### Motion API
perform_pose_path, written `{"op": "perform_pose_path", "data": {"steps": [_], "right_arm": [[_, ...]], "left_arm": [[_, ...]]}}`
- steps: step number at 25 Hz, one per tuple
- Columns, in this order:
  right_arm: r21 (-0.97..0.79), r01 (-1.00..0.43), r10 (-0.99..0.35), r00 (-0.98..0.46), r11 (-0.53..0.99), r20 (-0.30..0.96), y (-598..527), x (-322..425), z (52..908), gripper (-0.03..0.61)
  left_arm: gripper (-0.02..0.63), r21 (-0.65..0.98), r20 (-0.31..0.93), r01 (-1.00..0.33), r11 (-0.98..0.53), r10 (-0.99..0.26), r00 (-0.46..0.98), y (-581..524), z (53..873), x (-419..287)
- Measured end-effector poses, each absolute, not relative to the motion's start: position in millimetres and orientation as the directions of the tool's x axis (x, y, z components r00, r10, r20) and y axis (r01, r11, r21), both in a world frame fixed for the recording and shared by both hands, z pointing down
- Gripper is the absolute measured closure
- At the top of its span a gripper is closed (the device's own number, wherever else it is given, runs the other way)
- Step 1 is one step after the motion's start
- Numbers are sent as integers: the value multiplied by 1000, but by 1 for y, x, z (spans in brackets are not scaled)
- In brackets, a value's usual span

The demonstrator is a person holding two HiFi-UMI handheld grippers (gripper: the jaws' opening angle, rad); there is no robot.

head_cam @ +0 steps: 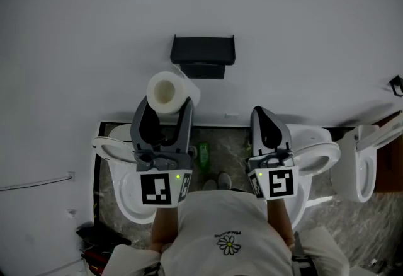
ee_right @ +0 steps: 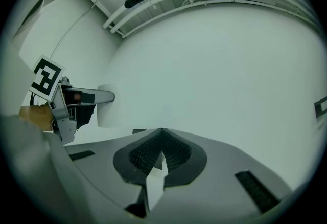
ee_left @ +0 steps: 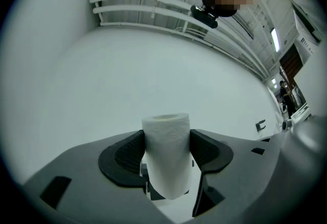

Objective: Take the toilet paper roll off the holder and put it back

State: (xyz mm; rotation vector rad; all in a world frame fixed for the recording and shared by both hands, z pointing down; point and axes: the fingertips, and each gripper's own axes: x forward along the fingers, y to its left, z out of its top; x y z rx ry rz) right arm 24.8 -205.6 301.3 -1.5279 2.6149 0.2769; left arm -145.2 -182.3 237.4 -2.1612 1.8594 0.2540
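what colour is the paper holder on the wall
Black; the holder shows best in the head view, just past the toilet paper roll.

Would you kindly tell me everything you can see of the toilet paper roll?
The roll is white, soft, lightly embossed paper wound round a hollow core. It is off the black holder and sits just below it in the head view, in front of the white wall. It stands roughly upright with its open core facing up. The left hand-held gripper clamps it, one pad pressing on each side. Nothing else touches it.

Marbled floor [head_cam: 234,147] with a green bottle [head_cam: 203,156] between two white toilets [head_cam: 318,142]
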Motion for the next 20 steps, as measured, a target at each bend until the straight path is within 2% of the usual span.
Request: {"op": "perform_pose_path", "data": {"steps": [20], "right_arm": [[105, -880, -864, -474, 462, -170, -209, 29, 301, 569]], "left_arm": [[327, -68, -288, -988, -140, -945, 154, -186, 252, -145]]}}
